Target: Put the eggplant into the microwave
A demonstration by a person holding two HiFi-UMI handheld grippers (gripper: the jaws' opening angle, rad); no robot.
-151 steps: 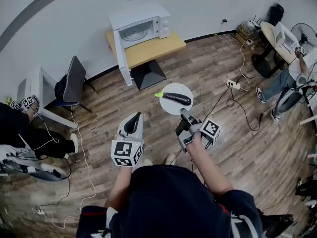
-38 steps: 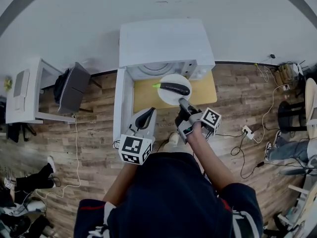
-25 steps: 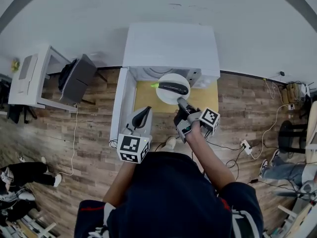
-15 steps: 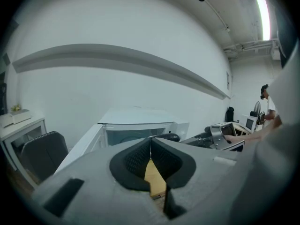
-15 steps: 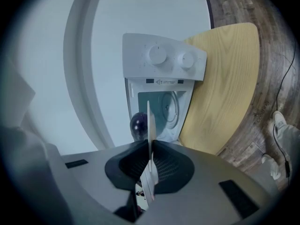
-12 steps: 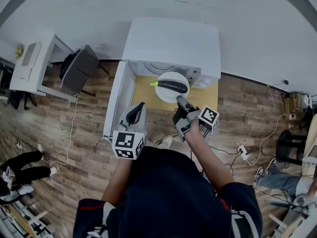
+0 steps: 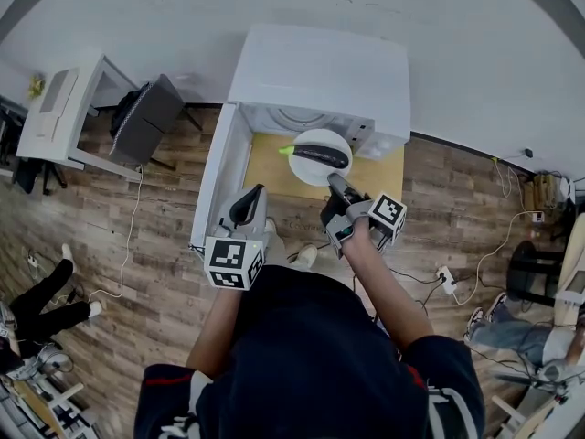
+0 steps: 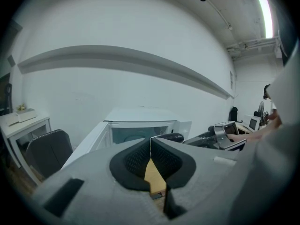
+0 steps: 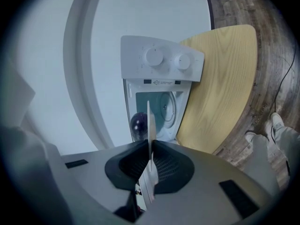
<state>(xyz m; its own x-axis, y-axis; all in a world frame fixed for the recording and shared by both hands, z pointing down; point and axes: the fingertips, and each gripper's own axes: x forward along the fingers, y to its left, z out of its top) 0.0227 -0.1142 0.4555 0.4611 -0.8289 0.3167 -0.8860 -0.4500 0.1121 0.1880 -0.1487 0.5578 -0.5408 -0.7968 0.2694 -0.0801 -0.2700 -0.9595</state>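
Your right gripper [image 7: 335, 183] is clenched on the near rim of the round white plate [image 7: 320, 175]. In the right gripper view the two dark pads pinch the plate, which shows edge-on between them. The glossy dark purple eggplant with the bright green stem [image 7: 320, 154] lies across that plate, with its stem toward the left of the head view. You hold the plate in the air over the far part of the light wooden table [image 7: 271, 167], right at the mouth of the boxy white microwave [image 7: 320, 71].

The microwave stands along the table's far edge. Its white door [image 7: 212, 183] is swung fully out past the table's left edge. From the right gripper view, the cavity lies open just beyond the plate, with the round turntable inside and two white knobs [image 9: 153, 56] on the control panel.

Your left gripper [image 7: 258, 193] is lower, near the table's near left corner and just beside the open door. Its jaws are pressed together with nothing between them, and the pads meet in a thin line in the left gripper view.

A dark grey chair [image 7: 144, 124] and a white desk [image 7: 62, 110] stand on the wooden plank floor [image 7: 137, 254], well apart to the table's left.
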